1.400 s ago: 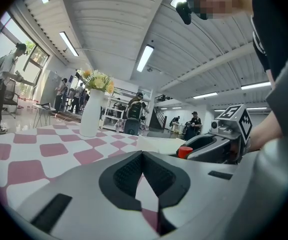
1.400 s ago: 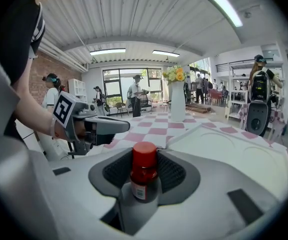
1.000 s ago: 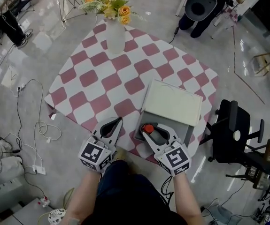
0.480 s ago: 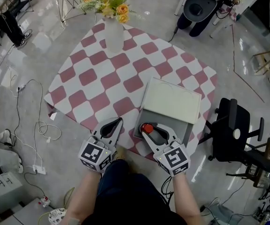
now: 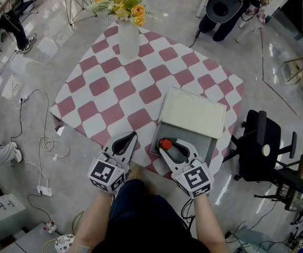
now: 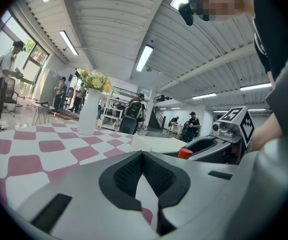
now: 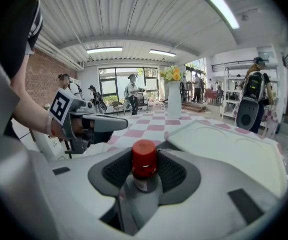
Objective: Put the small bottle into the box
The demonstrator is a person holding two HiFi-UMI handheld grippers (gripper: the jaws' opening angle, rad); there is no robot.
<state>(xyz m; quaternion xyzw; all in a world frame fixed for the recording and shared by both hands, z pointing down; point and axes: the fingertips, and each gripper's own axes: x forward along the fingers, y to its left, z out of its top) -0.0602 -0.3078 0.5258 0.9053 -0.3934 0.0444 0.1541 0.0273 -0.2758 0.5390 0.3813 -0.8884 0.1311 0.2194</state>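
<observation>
The small bottle (image 5: 165, 143) has a red cap and a pale body. My right gripper (image 5: 165, 147) is shut on it, and its cap (image 7: 144, 159) stands upright between the pads of my right gripper (image 7: 145, 176). It hangs at the near-left corner of the grey box (image 5: 206, 147), whose white lid (image 5: 193, 112) lies open behind. My left gripper (image 5: 132, 137) rests on the checked tablecloth (image 5: 114, 88) just left of the box. In its own view my left gripper (image 6: 142, 158) is shut with nothing in it. The box's inside is mostly hidden by my right gripper.
A white vase (image 5: 129, 38) of yellow flowers stands at the table's far corner. A black office chair (image 5: 262, 146) is close to the table's right side. Cables (image 5: 46, 141) lie on the floor at the left. People stand farther off in the room.
</observation>
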